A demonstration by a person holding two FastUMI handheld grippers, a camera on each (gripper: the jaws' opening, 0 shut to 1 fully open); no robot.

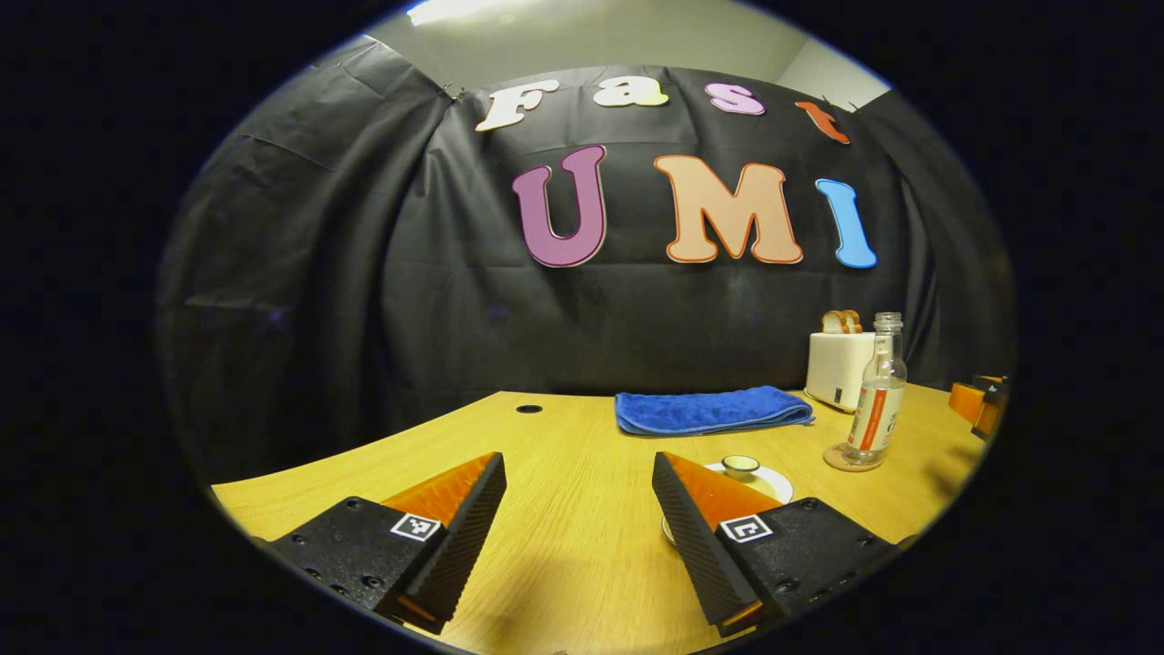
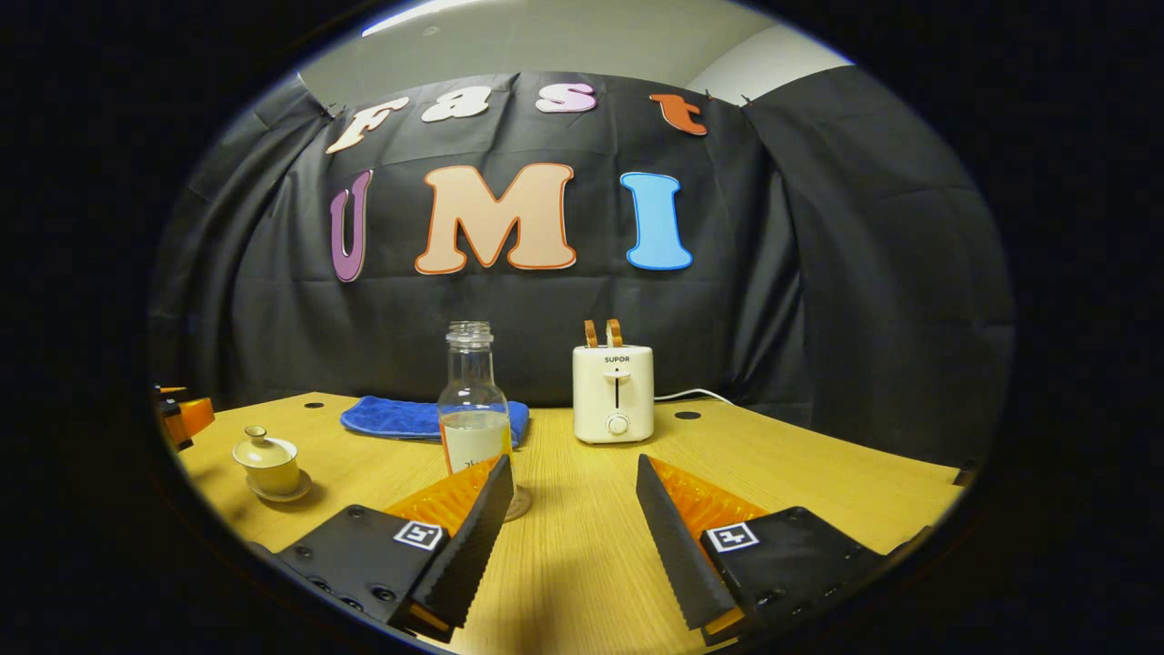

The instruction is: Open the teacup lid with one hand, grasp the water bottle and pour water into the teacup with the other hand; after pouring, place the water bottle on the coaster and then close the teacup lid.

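Teacup (image 2: 267,459), round and glazed, lidded; clear glass water bottle (image 2: 473,409) upright.

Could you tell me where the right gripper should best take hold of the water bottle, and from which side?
Probably the wide lower body of the water bottle, from the front. It stands upright and uncapped on its coaster, slightly left of the open right gripper.

Left gripper (image 1: 577,509), right gripper (image 2: 568,509): jaws wide apart, empty.
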